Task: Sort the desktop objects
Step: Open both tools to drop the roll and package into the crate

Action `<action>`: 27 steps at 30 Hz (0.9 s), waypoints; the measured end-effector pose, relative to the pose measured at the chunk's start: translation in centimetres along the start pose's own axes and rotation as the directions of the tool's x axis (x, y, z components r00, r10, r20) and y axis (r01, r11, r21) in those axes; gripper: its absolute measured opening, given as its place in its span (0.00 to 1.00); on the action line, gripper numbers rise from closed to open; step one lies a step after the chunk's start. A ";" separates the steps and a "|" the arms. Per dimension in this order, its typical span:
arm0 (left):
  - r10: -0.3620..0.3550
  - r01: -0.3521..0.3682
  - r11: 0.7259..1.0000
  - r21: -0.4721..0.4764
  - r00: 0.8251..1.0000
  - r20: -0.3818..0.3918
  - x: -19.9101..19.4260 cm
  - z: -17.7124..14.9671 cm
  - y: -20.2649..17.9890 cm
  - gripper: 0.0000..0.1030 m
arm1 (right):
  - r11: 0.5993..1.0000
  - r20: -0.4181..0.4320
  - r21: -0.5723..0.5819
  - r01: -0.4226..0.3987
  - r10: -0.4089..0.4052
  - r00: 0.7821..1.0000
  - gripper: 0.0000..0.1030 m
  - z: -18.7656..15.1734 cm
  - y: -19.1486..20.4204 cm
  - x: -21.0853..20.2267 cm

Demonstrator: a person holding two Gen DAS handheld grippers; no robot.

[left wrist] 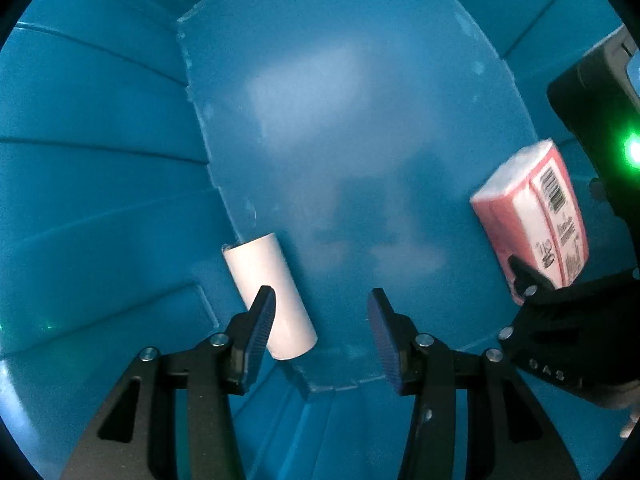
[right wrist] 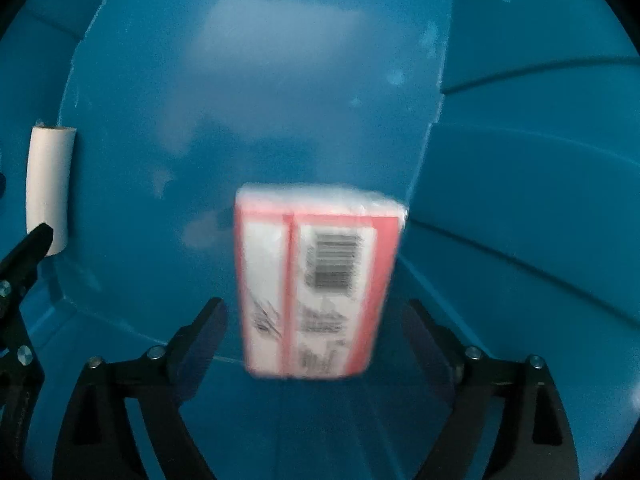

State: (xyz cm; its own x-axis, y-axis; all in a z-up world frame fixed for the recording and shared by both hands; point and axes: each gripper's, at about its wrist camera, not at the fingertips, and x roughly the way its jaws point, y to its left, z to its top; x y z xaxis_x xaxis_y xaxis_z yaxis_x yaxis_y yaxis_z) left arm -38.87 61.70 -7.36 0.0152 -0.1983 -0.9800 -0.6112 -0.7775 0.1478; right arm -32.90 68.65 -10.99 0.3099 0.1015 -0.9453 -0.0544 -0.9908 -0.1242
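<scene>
Both grippers reach into a blue plastic bin [left wrist: 100, 168]. A white paper roll [left wrist: 270, 294] lies on the bin floor at the left wall, just beyond my open, empty left gripper [left wrist: 322, 300]. It also shows at the left in the right wrist view [right wrist: 48, 188]. A pink and white tissue pack [right wrist: 316, 276] with a barcode is blurred between the spread fingers of my open right gripper [right wrist: 316, 312], clear of both pads. In the left wrist view the pack [left wrist: 532, 216] sits at the right, with the right gripper [left wrist: 536, 280] just below it.
The bin's ribbed blue walls [right wrist: 520, 168] enclose both grippers on all sides. Its flat floor [left wrist: 352, 120] is pale with reflections. The left gripper's finger [right wrist: 28, 248] shows at the left edge of the right wrist view.
</scene>
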 end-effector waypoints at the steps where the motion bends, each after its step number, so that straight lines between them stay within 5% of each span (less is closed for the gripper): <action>1: -0.010 0.010 1.000 -0.006 1.000 0.009 -0.9 -0.9 -0.5 0.46 | 1.000 0.003 0.003 -0.001 0.001 1.000 0.94 -0.1 -0.2 -0.3; 9: -0.105 0.116 0.992 -0.057 0.981 0.164 -7.3 -3.2 2.8 0.46 | 0.998 0.118 -0.039 0.040 -0.036 0.992 0.96 -3.5 -0.5 -6.6; 14: -0.116 0.154 0.985 -0.082 0.928 0.353 -13.6 -7.0 4.9 0.46 | 0.998 0.252 -0.034 0.044 -0.034 0.967 0.96 -6.6 -1.8 -12.3; 17: -0.096 0.159 0.984 -0.085 0.862 0.497 -17.5 -10.6 6.4 0.46 | 0.999 0.365 -0.007 0.039 -0.034 0.930 0.96 -9.1 -2.1 -15.8; 20: -0.055 0.145 0.985 -0.091 0.772 0.633 -20.3 -15.3 8.0 0.46 | 1.000 0.489 0.013 0.010 -0.014 0.872 0.99 -11.0 -0.6 -18.5; 22: -0.034 0.155 0.982 -0.106 0.702 0.711 -21.9 -18.9 9.4 0.46 | 1.000 0.576 0.009 -0.022 0.013 0.817 0.99 -12.9 0.3 -22.2; 27: 0.044 0.145 0.977 -0.156 0.577 0.816 -23.9 -26.5 12.3 0.46 | 0.997 0.721 0.003 -0.073 0.048 0.691 1.00 -18.0 3.8 -25.5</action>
State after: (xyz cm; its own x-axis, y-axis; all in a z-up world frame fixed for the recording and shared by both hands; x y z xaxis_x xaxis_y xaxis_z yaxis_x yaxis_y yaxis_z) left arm -25.84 41.04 21.38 -0.6638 0.3377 -0.6674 -0.4720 -0.8813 0.0234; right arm -23.95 60.70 18.04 -0.4729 0.0870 -0.8768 -0.0792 -0.9953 -0.0560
